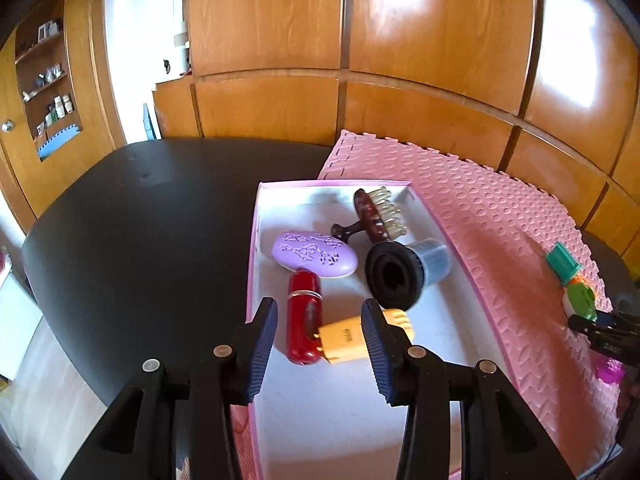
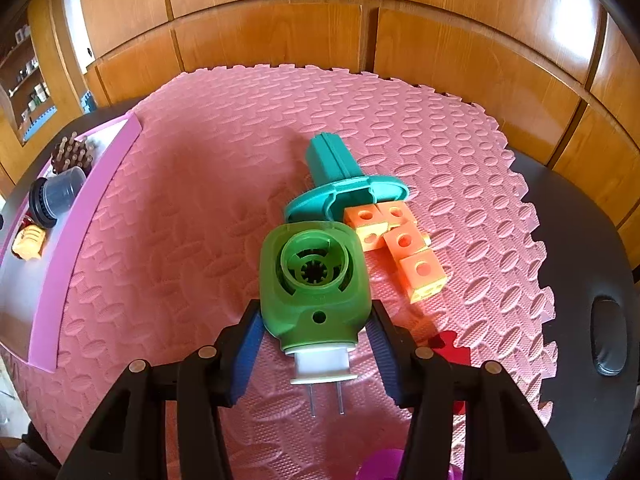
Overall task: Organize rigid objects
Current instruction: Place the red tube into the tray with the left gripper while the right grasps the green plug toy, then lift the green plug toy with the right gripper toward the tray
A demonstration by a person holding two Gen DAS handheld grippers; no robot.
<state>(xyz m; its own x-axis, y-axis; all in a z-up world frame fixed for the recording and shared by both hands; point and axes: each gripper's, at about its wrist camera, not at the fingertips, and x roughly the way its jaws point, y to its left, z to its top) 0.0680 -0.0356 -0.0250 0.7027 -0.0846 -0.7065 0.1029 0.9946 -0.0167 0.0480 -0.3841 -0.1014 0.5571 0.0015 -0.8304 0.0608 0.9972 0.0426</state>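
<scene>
Left tool (image 1: 320, 340) released over tray (image 1: 436, 216) | right tool (image 2: 316, 340) clenched on plug (image 2: 314, 280) | step: plug to be carried into tray

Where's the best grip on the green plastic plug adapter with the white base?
Grip the green plug adapter across its flat side walls at the lower body, coming from the prong end. It lies on the pink foam mat, prongs toward the right gripper, whose jaws already flank those sides.

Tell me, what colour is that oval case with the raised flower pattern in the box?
Lilac purple. The oval case shows best in the left wrist view.
</scene>
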